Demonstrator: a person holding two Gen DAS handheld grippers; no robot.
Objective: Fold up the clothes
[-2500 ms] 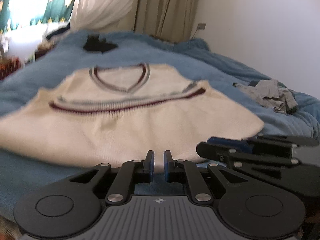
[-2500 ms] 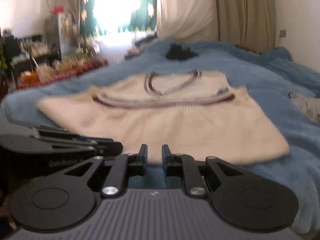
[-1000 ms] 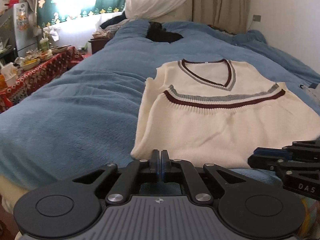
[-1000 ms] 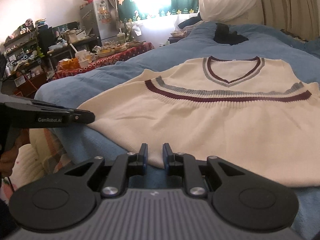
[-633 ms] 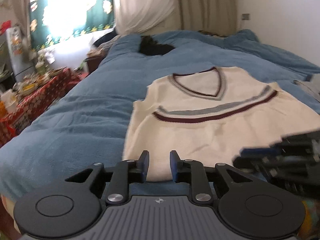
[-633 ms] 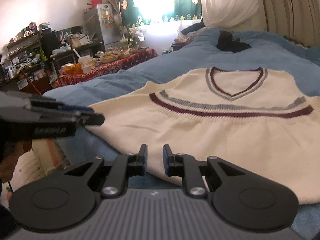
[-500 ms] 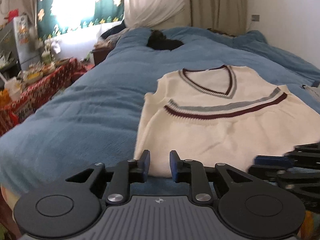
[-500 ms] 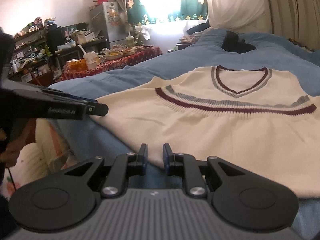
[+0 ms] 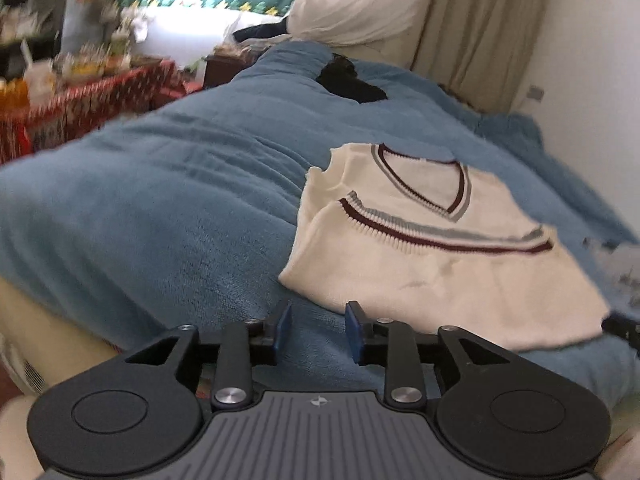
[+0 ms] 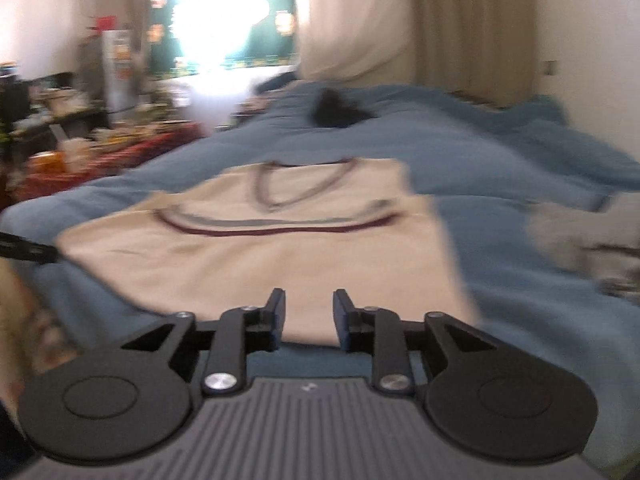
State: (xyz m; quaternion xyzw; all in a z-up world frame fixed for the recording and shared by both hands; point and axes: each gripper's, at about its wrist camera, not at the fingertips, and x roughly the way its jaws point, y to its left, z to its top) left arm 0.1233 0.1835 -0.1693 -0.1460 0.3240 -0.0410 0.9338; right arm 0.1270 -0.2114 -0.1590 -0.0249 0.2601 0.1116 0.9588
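Opening: L claw (image 9: 318,330) & R claw (image 10: 308,316), both empty.

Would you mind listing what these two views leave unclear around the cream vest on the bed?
- Grey crumpled cloth, right wrist view: motion blur hides what garment it is.
- Black heap on the blue fleece blanket, left wrist view: too small to identify.
- Cream knitted V-neck vest: its folded-under layers are hidden.

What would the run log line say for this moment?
stage: vest folded once on blue blanket | left gripper: opening, empty | right gripper: opening, empty
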